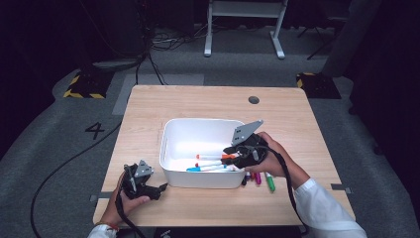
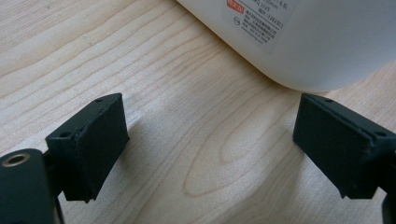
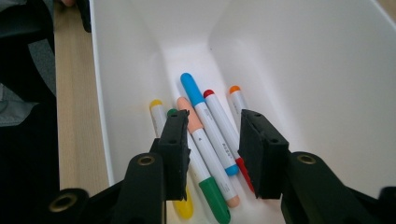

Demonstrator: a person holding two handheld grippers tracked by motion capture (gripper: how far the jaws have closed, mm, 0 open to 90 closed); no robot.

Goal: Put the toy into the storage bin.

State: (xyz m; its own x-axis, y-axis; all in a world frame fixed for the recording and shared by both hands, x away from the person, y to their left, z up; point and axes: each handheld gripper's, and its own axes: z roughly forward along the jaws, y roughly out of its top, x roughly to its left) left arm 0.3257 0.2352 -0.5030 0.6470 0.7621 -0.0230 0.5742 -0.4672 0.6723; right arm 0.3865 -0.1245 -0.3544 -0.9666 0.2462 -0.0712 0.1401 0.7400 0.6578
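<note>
Wood-grain worktop (image 1: pixel 208 101) carries a glossy white plastic bin (image 1: pixel 198 131). Smooth capped markers (image 3: pixel 205 126) lie on its floor, long axes roughly along the right hand-held gripper (image 3: pixel 212 149), hovering part-open just above, apparently gripping nothing. Loose markers (image 1: pixel 262 179) sit beside the bin, nearest that hand. Left hand-held gripper (image 2: pixel 210 140) wide open, empty.

A white table frame (image 1: pixel 245 25) and cables (image 1: pixel 163 42), seemingly, beyond the wooden table (image 1: pixel 198 104).

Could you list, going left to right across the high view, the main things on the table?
Left claw → white bin → right claw → loose markers beside the bin.
</note>
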